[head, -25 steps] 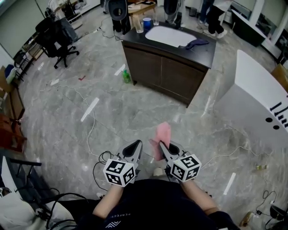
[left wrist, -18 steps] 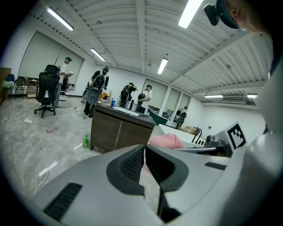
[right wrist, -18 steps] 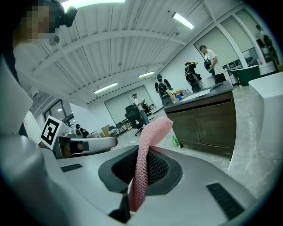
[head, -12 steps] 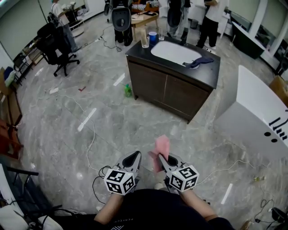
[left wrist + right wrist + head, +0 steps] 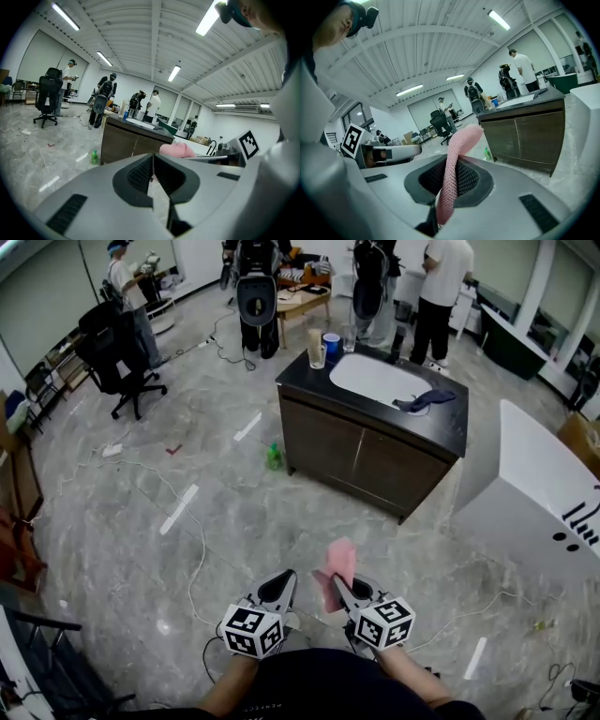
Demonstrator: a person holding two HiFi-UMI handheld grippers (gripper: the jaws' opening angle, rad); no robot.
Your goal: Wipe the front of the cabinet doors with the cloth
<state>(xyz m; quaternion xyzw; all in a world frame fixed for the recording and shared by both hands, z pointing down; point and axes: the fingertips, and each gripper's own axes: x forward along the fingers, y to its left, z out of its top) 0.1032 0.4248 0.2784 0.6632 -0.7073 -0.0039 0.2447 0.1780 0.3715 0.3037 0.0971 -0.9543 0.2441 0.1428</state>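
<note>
right gripper (image 5: 339, 587): clenched on the pink cloth (image 5: 337, 563). in its own view the cloth (image 5: 457, 157) rises between the two jaws, pinched low, with its free end flopping forward. judged: a carrying hold that leaves most of the cloth loose as a wiping face.
left gripper (image 5: 279, 579): jaws pressed together with nothing between them, as the left gripper view shows. it is just beside the right one, near the body. judged: parked out of the way, since one tool can do the wiping.
cloth position: in the air over the floor (image 5: 234, 521), in front of the person, well apart from the cabinet (image 5: 417, 484).
doors (image 5: 328, 442): two dark panels, both closed, facing the person, with nothing touching them. judged: wiping not yet begun, and the step in hand is the approach.
why low and close: judged, arms are tucked for walking. the cloth needs raising and flattening against a door before any stroke.
sink (image 5: 375, 379): white basin set in the dark counter (image 5: 450, 427). it looks empty from here.
rag (image 5: 427, 399): dark, draped at the sink's right rim and partly on the counter.
cups (image 5: 322, 345): a tan one and a blue one at the counter's far left corner. contents cannot be told.
bottle (image 5: 274, 457): green, upright on the floor near the cabinet's left corner. judged: something to step round.
</note>
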